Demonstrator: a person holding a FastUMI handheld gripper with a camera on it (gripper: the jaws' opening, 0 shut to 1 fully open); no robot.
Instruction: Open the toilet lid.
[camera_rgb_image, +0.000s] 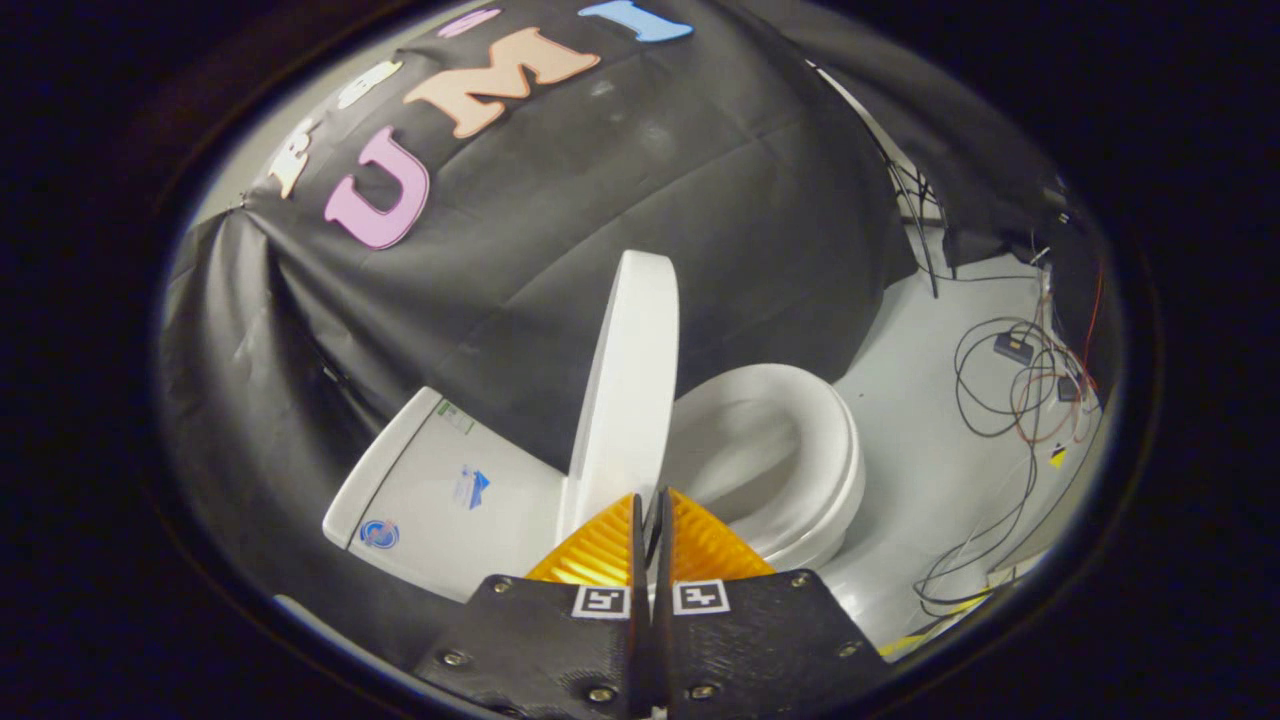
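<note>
1. Gripper view: the gripper (650, 500) has its two fingers pressed together, a thin slit between them and nothing held.
2. The toilet lid (630, 390) stands raised, nearly upright, just ahead of the fingertips.
3. The seat (800, 450) lies down, beside the lid.
4. The tank (440, 500) sits behind the lid.
5. Cables (1010, 400) trail on the floor beyond the seat.
</note>
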